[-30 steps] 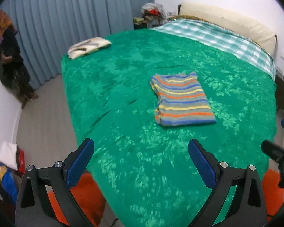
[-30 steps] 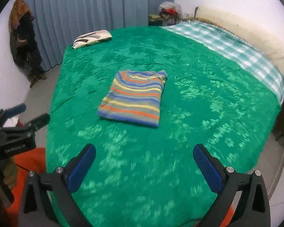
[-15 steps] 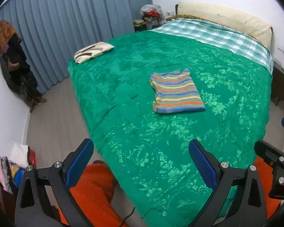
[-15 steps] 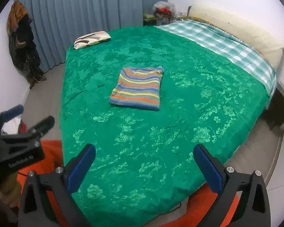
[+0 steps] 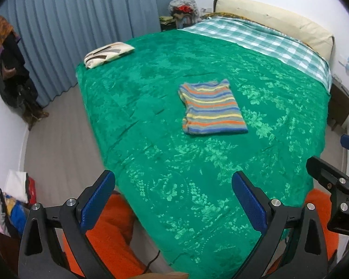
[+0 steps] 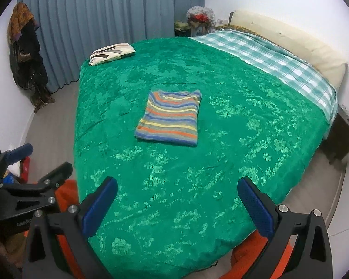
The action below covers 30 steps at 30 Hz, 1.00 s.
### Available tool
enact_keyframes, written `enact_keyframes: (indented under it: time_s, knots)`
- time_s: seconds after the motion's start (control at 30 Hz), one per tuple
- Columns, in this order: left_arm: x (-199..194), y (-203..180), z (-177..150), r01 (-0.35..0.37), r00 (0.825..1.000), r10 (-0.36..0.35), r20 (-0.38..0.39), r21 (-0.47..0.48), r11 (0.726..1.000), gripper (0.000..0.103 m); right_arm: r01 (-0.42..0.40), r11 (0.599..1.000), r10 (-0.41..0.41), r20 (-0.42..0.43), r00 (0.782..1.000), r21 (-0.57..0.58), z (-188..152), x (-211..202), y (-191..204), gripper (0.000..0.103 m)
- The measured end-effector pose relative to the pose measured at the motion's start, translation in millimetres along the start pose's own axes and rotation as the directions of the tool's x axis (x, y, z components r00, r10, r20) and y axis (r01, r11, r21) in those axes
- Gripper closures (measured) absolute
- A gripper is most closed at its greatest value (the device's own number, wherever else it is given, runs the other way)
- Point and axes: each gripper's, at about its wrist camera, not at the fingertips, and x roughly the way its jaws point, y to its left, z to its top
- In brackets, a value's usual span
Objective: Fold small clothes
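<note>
A striped shirt (image 5: 211, 108) (image 6: 171, 117) lies folded into a neat rectangle in the middle of the green bedspread (image 5: 151, 93) (image 6: 244, 127). My left gripper (image 5: 173, 197) hangs open over the bed's near edge, well short of the shirt, with nothing between its blue pads. My right gripper (image 6: 178, 200) is likewise open and empty above the near edge. Each gripper shows at the side of the other's view: the right one (image 5: 337, 179), the left one (image 6: 23, 176).
A patterned pillow (image 5: 108, 54) (image 6: 111, 53) lies at the bed's far left corner. A checked sheet (image 5: 263, 38) and cream headboard cushion (image 5: 279, 24) run along the right. Blue curtains, hanging clothes (image 5: 9, 69), a clothes pile (image 5: 9, 202), a dark nightstand (image 6: 342, 134) and orange cloth (image 5: 109, 232) surround the bed.
Both grippers have drawn back and up from the bed, so the folded shirt looks smaller and farther. The shirt itself has not moved. Both stayed open.
</note>
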Motion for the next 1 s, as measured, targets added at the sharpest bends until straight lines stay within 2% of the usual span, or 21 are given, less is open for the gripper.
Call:
enact_keyframes:
  time_s: [0.43, 1.0]
  knots:
    - [6, 11, 12, -0.006, 1.0, 0.006, -0.018, -0.027, 1.0, 0.002, -0.006, 1.0, 0.006, -0.033, 0.999, 0.005, 10, 14, 2, 0.001]
    - [5, 8, 16, -0.01, 0.999, 0.009, -0.044, -0.01, 1.0, 0.002, -0.033, 0.999, 0.034, -0.084, 0.996, 0.008, 9, 13, 3, 0.001]
